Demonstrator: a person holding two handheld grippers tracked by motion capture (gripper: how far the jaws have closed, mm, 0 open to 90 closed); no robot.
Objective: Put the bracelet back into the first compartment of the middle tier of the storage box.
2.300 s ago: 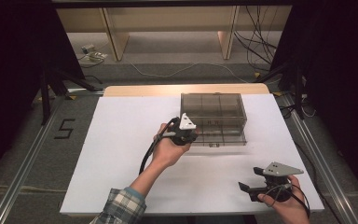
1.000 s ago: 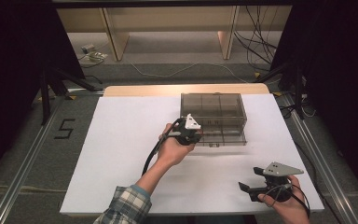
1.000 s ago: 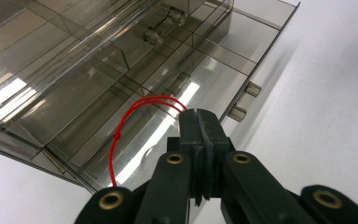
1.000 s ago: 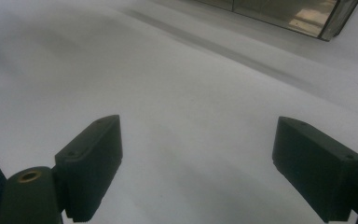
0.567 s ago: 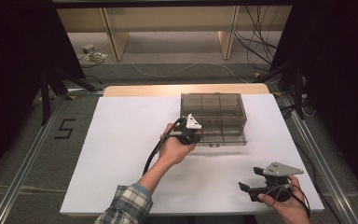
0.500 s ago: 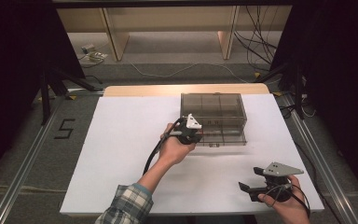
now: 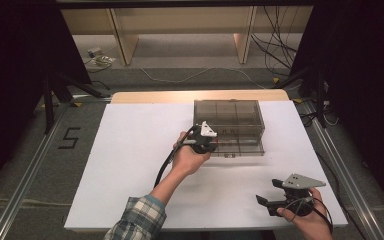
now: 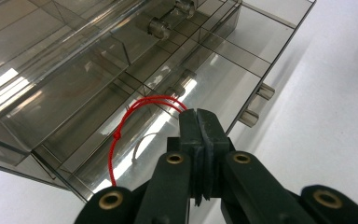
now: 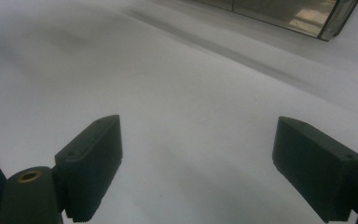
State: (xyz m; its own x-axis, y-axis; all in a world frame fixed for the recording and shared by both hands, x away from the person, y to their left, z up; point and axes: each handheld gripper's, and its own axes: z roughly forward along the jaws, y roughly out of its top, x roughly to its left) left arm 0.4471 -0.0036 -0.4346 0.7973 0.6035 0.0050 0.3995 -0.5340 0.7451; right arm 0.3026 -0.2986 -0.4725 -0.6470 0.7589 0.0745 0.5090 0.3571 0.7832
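A: Where's the string?

B: A thin red string (image 8: 131,120) loops over the clear drawer box (image 7: 228,127) near the desk's (image 7: 130,165) far edge, pinched in the closed left claw (image 8: 200,122).

A: How will it handle?

B: Probably light, limp, slippery; grip near the knot. The right claw (image 9: 214,163) gapes empty.

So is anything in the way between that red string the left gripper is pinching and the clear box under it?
Nothing visible. The left gripper, jaws shut on the red string, hangs right over an open-topped compartment of the smoky clear box; no lid or other object lies between them.
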